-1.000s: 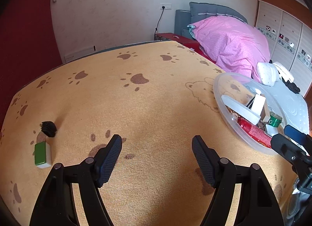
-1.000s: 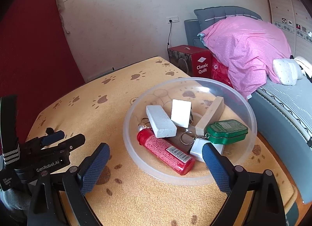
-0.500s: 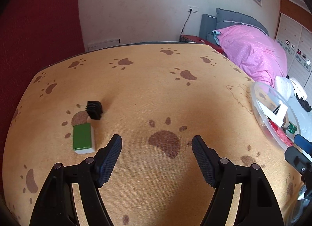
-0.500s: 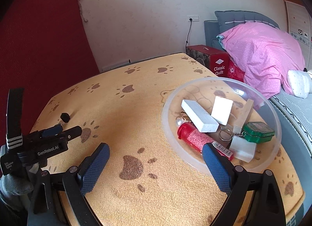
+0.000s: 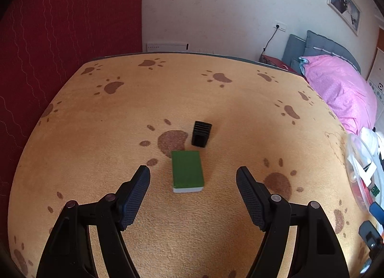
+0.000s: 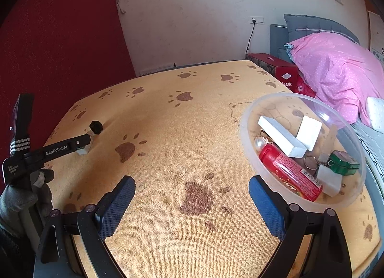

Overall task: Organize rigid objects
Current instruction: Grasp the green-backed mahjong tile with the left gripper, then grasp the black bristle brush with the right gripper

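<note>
A green-topped white block (image 5: 187, 171) lies flat on the paw-print cloth, with a small black ribbed piece (image 5: 201, 133) just beyond it. My left gripper (image 5: 193, 178) is open and empty, its fingers either side of the block's near end, apart from it. My right gripper (image 6: 192, 188) is open and empty over bare cloth. A clear plastic bowl (image 6: 244, 131) to its right holds a red tube (image 6: 288, 170), white blocks (image 6: 280, 136), a green tin (image 6: 344, 162) and keyrings. In the right wrist view the left gripper hides most of the green block; the black piece (image 6: 96, 126) shows.
The table's far edge (image 5: 192, 53) meets a white wall, with a red wall on the left. A bed with a pink quilt (image 6: 336, 71) and a red box (image 6: 276, 69) stand to the right. The bowl's rim (image 5: 357, 158) shows at the left wrist view's right edge.
My left gripper has swung left and closed in on the green block, which now lies between its fingers. My right gripper has turned left, so the bowl sits further right.
</note>
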{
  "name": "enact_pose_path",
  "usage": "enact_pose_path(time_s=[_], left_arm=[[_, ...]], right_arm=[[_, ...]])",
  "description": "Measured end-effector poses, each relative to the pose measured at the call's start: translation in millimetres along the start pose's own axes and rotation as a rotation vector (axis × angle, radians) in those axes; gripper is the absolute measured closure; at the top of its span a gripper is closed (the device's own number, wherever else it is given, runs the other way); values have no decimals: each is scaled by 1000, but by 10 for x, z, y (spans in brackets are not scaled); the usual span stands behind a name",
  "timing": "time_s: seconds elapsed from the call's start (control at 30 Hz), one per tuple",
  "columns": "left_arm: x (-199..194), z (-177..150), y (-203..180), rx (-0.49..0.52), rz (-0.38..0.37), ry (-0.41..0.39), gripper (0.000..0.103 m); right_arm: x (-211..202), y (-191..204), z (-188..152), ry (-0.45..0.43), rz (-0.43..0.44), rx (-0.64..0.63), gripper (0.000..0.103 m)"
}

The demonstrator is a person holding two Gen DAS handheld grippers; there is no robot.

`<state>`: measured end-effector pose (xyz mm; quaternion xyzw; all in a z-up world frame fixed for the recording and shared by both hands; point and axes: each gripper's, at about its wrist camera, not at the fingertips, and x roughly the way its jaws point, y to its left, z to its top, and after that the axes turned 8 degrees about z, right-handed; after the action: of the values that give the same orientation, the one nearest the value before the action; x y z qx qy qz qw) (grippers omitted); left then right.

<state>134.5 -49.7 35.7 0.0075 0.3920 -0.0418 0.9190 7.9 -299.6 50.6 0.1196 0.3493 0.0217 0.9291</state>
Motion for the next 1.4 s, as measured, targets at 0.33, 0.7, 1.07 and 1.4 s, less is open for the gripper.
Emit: enact_pose_path(time_s=[0.33, 0.7, 1.07, 1.4], left_arm=[[195, -38, 114, -26, 13, 24, 49], [198, -53, 151, -45, -31, 11, 72], [30, -18, 422, -139, -29, -34, 74], [30, -39, 562, -180, 14, -29, 74]], right_arm=[[88, 152, -31, 33, 16, -32, 5], [210, 262, -6, 69, 41, -42, 5], [470, 620, 210, 104, 104, -124, 5], [1086, 1012, 412, 189, 187, -194, 15]])
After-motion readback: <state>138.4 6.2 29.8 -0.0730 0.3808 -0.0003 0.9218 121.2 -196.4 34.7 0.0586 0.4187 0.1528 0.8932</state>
